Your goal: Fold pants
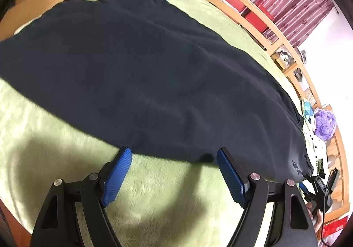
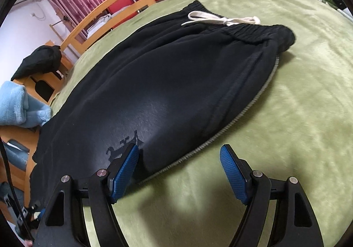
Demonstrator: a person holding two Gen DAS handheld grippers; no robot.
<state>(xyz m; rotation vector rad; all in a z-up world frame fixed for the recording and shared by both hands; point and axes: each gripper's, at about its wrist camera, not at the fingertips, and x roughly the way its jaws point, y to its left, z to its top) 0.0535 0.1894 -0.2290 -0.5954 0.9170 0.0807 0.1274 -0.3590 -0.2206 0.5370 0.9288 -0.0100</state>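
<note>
Pants (image 2: 154, 83) are lying flat on the green blanket (image 2: 297, 114), waistband far from you. You are bringing both grippers to the near edge, jaws apart and gripping nothing. Left gripper (image 1: 174, 154) is straddling the hem; right gripper (image 2: 179, 149) is over the striped side seam (image 2: 242, 112). Slide one finger under before pinching, taking every layer.

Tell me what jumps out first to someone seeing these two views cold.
A pair of black fleece pants lies flat across the fuzzy green blanket, filling the middle of both views. Its white drawstring bow stands out at the waistband on the far end. In the foreground, the left gripper and right gripper, blue-padded, stand open at the near edge of the cloth.
</note>
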